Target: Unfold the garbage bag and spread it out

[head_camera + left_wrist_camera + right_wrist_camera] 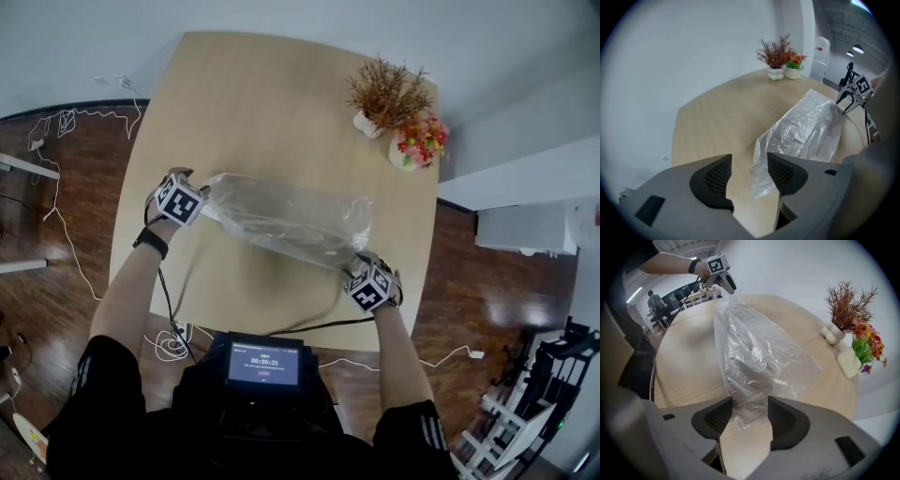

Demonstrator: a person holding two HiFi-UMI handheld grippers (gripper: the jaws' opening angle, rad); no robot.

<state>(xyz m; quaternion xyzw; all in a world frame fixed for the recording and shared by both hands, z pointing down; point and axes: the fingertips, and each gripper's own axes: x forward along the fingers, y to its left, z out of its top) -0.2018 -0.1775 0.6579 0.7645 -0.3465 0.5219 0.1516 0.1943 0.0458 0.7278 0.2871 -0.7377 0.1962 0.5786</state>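
Progress is reckoned at roughly halfway. Everything is set over a big pale wood-grain table [281,84], and above it the garbage bag [291,217] is already pulled out of its folded packet into one long strip. It runs from the jaws of the left claw [749,176] straight across to the right claw [749,416]. It isn't spread yet though: the strip is bunched and creased along its length, so widening it out flat is judged to be what's left. The left claw is seen with its jaws well apart. A crumpled corner of the bag is tucked in the gap and rests against just one pad [780,171], so nothing is actually clamped. It's the same at the right claw, where the jaws are parted wide and the bag's other end lies between them, pinched by neither pad. Material-wise, the table is smooth and matte with rounded corners. The bag is thin, see-through, crinkly film that catches the light, and it's expected to slip and cling rather than hold a shape. Well beyond both claws, at the far edge, a rusty-brown dried sprig [386,89] in a lumpy white vase and some red and yellow flowers [422,139] are parked. The pads themselves are dark, curved and cross-hatched.
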